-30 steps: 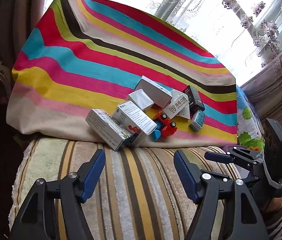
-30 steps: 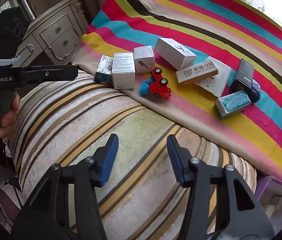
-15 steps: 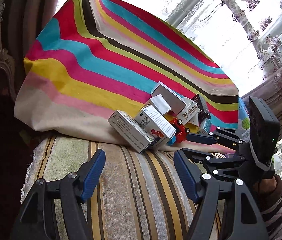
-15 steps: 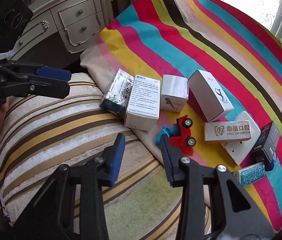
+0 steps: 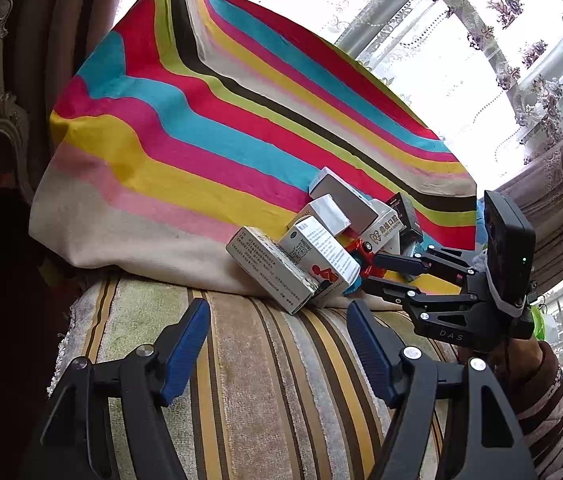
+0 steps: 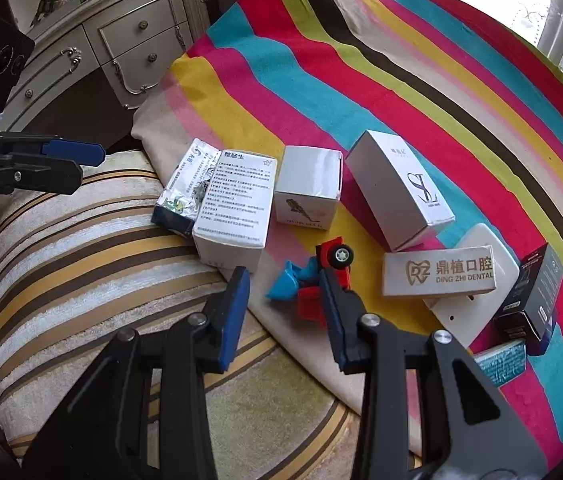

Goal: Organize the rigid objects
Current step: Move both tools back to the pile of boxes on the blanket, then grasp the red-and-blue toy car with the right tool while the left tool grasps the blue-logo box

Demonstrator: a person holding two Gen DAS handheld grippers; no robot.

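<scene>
**Tongs hovering at the cloth's near hem**

Boxes are lying clustered on the striped cloth (image 6: pixel 421 92), close to its near hem, where the cloth is overlapping the striped cushion (image 6: pixel 81 264). The printed white box (image 6: pixel 235 204) is sitting right on that hem, with the foil-faced box (image 6: pixel 185 188) leaning against its far-left side. Just past the hem, the red toy car (image 6: pixel 333 260) is lying on its side, a blue part (image 6: pixel 289 280) touching it. The right tongs (image 6: pixel 285 300) are hanging over the hem with their jaws apart, gripping nothing, one pad overlapping the car in view. The dental box (image 6: pixel 437 272) and the tall white box (image 6: pixel 397 188) are resting further in from the hem. The left tongs (image 5: pixel 277 344) are standing apart and empty over the bare cushion, short of the hem. Wide stretches of cloth beyond the cluster are lying open.
</scene>
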